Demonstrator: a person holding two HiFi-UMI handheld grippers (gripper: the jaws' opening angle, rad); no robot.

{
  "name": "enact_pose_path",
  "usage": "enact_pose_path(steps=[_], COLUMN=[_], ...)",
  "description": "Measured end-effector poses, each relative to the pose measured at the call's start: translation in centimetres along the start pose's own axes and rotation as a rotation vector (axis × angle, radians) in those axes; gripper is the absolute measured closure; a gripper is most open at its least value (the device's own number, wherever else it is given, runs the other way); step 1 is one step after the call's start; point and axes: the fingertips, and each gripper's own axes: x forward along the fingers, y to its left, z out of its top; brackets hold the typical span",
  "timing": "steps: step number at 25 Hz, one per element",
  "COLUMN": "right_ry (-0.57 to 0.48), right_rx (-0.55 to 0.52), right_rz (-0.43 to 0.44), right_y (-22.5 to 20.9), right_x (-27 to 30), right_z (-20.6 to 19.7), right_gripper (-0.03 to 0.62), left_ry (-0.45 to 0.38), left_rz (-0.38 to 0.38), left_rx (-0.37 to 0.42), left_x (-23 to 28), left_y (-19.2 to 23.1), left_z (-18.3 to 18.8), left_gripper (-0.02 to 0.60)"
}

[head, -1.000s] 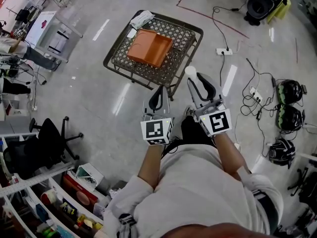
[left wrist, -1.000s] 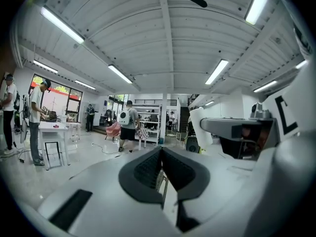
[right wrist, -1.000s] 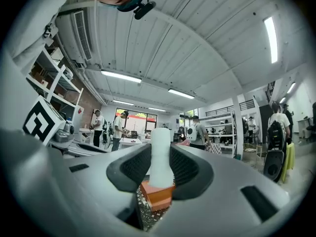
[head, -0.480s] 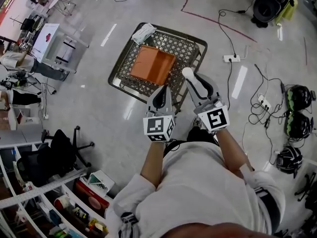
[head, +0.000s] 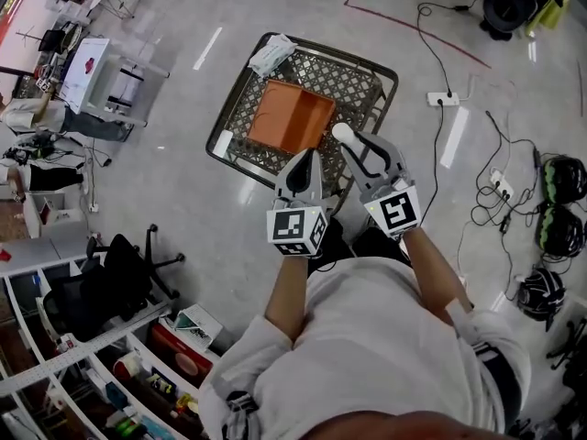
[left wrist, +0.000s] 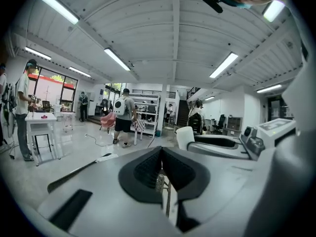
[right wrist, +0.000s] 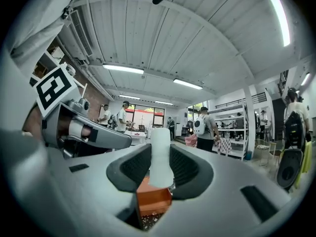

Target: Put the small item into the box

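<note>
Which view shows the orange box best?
Head view: the whole orange box shows from above on the mesh table. The right gripper view shows only a part, below the white cylinder. The left gripper view: nothing.

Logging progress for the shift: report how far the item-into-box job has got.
Done: the white item is picked up, clamped in the right gripper's jaws. In hand: it is held in the air near the orange box on the mesh table. Left: bring it over the box, which looks empty, and release. The left gripper is shut and empty.
</note>
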Motion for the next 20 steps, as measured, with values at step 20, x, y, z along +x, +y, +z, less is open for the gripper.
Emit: enact_pose_path(steps=[20], right_ry=[0.195], right_rx=[-0.174], right_rz=[-0.125], right_y=[0.9], right_x=[14.7], right_z=[-6.8], right_gripper=[0.484], left_ry=[0.185], left_rz=[-0.494], left_rx=[-0.370], left_x=[10.1], left_y=[11.0], left_z=[-1.6], left_gripper=[0.414])
